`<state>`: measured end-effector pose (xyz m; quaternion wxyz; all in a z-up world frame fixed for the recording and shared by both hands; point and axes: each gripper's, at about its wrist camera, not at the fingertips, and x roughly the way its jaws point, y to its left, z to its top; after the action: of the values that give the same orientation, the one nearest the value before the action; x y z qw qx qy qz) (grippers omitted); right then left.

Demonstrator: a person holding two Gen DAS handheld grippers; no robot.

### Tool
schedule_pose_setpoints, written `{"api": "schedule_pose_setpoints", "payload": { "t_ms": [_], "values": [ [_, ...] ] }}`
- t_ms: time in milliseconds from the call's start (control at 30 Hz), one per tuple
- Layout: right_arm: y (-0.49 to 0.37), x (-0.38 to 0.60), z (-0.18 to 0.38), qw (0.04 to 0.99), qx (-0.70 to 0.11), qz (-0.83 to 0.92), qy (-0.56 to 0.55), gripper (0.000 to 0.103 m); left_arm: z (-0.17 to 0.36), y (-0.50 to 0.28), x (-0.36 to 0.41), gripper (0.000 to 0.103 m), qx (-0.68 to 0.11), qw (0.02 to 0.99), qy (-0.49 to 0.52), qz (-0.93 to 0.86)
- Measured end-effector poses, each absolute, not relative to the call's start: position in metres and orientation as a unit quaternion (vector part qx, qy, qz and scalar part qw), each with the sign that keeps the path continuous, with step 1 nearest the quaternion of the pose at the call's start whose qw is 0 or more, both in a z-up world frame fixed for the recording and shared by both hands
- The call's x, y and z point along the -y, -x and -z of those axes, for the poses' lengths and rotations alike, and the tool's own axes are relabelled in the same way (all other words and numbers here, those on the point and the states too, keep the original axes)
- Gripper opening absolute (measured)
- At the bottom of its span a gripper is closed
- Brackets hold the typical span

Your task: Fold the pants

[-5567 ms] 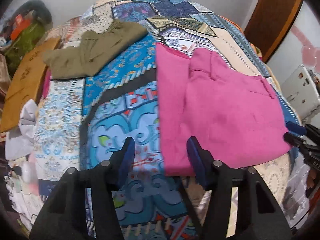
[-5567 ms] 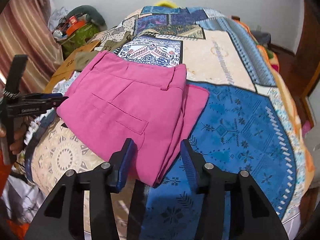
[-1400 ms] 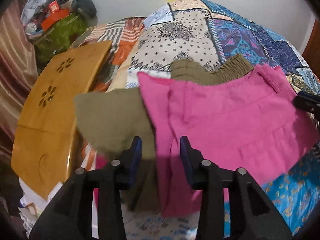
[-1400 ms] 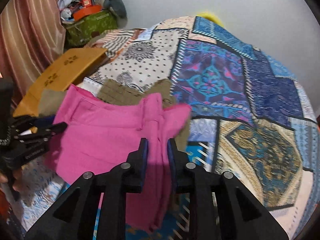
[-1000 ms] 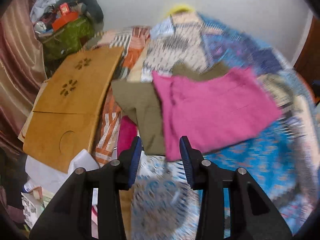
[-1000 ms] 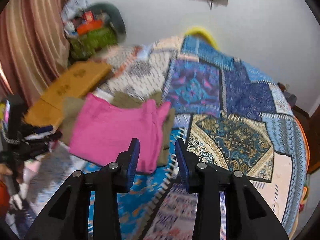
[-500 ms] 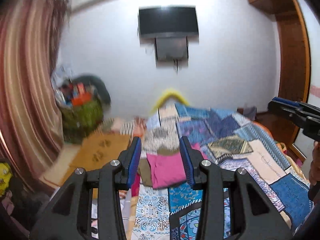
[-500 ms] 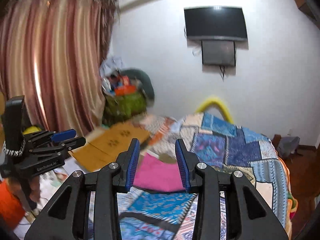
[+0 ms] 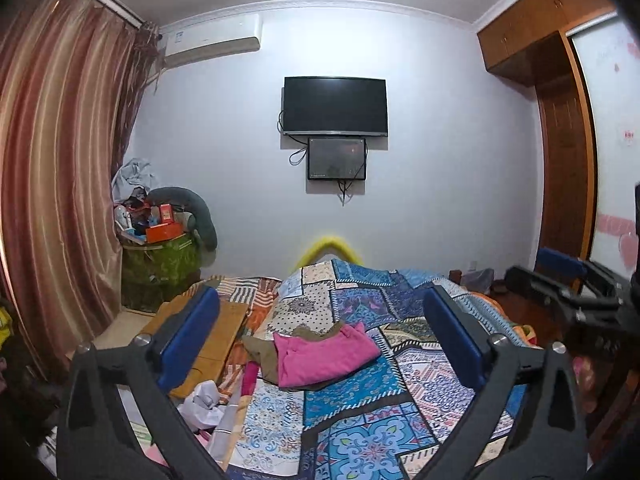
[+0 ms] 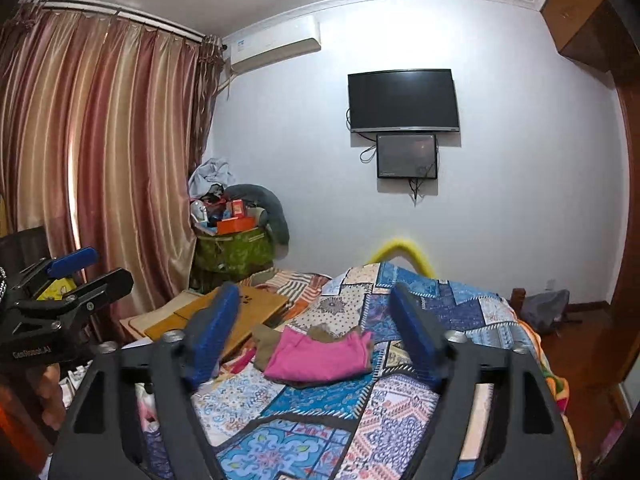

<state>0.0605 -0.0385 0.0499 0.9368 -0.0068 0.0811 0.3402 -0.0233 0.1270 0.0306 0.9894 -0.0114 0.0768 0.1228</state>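
While raised level above the bed (image 9: 360, 412), left gripper (image 9: 320, 340) fingers spread, right gripper (image 10: 316, 336) likewise, pink pants (image 10: 320, 356) folded.

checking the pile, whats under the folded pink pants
Olive-green pants lie under the pink pants, showing at their left and far edges, on the patchwork bedspread. Their covered middle cannot be seen.

Pink pants (image 9: 324, 358), folded into a compact, roughly rectangular bundle, lay flat near the far left part of the bed (image 9: 360, 420), on its patchwork cover. They rested on top of a folded olive-green garment (image 9: 260, 350), whose edges showed along the left side and behind the pink bundle's far edge.
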Motion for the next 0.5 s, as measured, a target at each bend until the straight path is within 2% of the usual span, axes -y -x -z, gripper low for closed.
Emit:
{"api": "schedule_pose_setpoints", "payload": {
  "t_ms": [133,500],
  "values": [
    [-0.053,0.035,-0.049,0.939,-0.075,-0.336,0.014,0.103,-0.028,0.026,-0.135,0.103,-0.089,0.988,0.023,-0.12],
    [-0.045,0.034,-0.034,0.937,-0.1,-0.332,0.034,0.103,-0.016,0.029,-0.148,0.103,-0.102,0.985,0.05,-0.128]
  ]
}}
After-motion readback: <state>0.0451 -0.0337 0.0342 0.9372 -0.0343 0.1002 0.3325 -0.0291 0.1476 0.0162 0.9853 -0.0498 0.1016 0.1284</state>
